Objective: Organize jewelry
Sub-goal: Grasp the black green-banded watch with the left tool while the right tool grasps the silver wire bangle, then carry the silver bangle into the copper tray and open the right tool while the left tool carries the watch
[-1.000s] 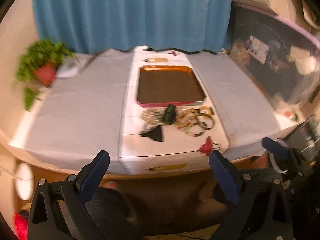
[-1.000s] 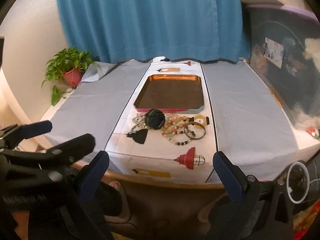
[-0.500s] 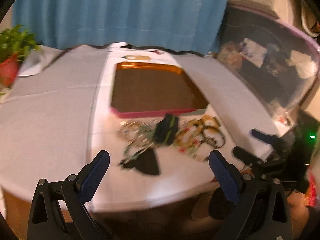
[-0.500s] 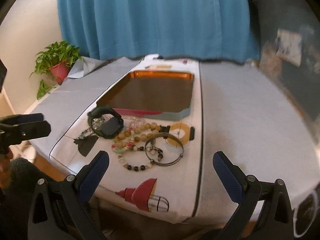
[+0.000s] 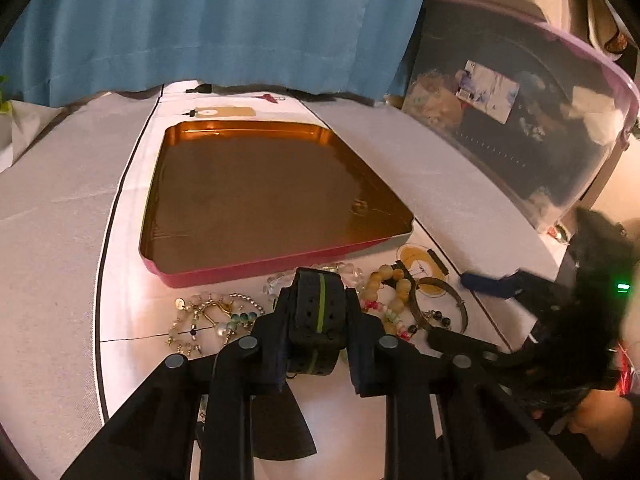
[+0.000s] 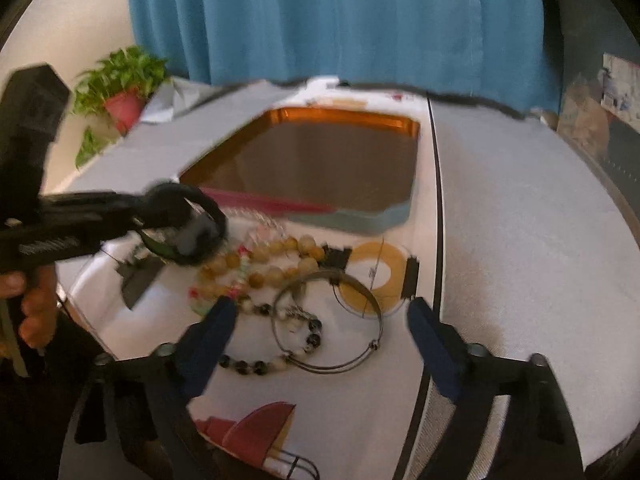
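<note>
My left gripper point(image 5: 318, 320) is shut on a black watch point(image 5: 316, 316) with a green stripe, held just above the jewelry pile. The watch point(image 6: 184, 232) shows in the right wrist view too, in the left gripper point(image 6: 160, 216). A copper tray point(image 5: 264, 196) with a pink rim lies behind the pile and is empty. My right gripper point(image 6: 320, 320) is open over a silver bangle point(image 6: 328, 320) and a dark beaded bracelet point(image 6: 272, 360). Amber beads point(image 6: 276, 260) and a pearl chain point(image 5: 208, 320) lie on the white mat.
A potted plant point(image 6: 120, 92) stands at the table's far left. A clear storage bin point(image 5: 520, 120) stands at the right. A blue curtain point(image 5: 220, 20) hangs behind. Grey cloth point(image 6: 520, 220) covers both sides of the table.
Both grippers moved forward over the table. My left gripper closed on the black watch and lifted it. My right gripper came down over the bangle, still open.
</note>
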Tool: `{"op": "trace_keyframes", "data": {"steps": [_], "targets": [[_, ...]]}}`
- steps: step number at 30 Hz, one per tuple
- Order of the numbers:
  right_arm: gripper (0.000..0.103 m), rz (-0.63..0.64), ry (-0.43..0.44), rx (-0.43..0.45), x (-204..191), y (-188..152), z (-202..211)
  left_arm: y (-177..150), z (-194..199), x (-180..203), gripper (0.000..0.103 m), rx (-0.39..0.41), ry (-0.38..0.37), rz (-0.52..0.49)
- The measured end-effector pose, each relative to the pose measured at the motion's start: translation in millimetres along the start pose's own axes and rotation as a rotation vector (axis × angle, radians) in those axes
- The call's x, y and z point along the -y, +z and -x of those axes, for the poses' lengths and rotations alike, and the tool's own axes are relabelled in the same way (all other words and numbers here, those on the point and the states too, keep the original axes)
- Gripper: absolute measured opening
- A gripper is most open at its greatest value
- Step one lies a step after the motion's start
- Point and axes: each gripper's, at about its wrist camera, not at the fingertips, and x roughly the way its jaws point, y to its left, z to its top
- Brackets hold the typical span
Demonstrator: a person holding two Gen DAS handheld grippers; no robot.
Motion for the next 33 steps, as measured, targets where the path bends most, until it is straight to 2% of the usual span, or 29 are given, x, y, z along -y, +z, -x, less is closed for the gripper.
{"op": "trace_keyframes", "data": {"steps": [1,4,7,12,15,18,21,25,30,33], "targets": [[0.077,-0.013,0.003,-0.017,1,-2,-4,-1,2,-1,0.021,0.007,-0.009,0.002],[0.064,-0.007,-0.009,-0.001,-2,-3,-1,-2,4,-6,0.02,0.018,-0.064,0.04],[0.063,-0.038,0.012,0.009,3,-3,1,-2,16,-8,0.02,0.036,-0.118,0.07],[0.063,-0.042,0.001,0.084,2,-2,23,0,53,5,0.02,0.118,-0.104,0.018],[0.063,-0.038,-0.056,0.12,1,-6,37,-6,72,-9,0.02,0.141,-0.053,0.035],[0.063,-0.017,-0.131,0.121,0,-11,45,-19,84,-46,0.02,0.14,0.052,0.113],[0.063,-0.009,-0.157,0.09,1,-16,42,-33,83,-78,0.02,0.102,0.159,0.162],[0.063,-0.019,-0.174,0.053,9,-18,34,-44,77,-93,0.02,0.076,0.184,0.181],[0.063,-0.069,-0.179,0.016,21,-20,22,-44,67,-84,0.021,0.064,0.237,0.115],[0.064,-0.072,-0.185,-0.003,20,-20,14,-48,57,-91,0.022,0.031,0.238,0.152]]}}
